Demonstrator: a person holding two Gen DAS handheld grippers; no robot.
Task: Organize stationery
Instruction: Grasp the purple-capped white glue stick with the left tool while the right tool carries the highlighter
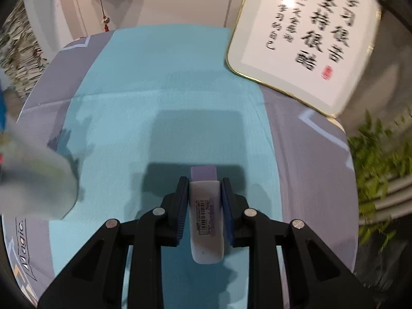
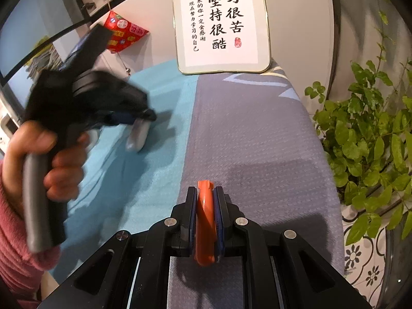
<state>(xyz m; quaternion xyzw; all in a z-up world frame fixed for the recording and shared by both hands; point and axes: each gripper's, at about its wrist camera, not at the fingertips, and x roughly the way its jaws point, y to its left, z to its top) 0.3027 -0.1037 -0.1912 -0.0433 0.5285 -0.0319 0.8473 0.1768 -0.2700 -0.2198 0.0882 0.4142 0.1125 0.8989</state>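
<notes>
While left tongs (image 1: 204, 200) grip an eraser (image 1: 206, 221), right tongs (image 2: 205, 206) clamp perhaps an orange cutter (image 2: 205, 221).

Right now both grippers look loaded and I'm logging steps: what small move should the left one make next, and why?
Probably lift the eraser straight up. The left gripper has its pads against the eraser's white sleeve, and it sits on the blue mat. The right gripper already holds an orange tool.
</notes>
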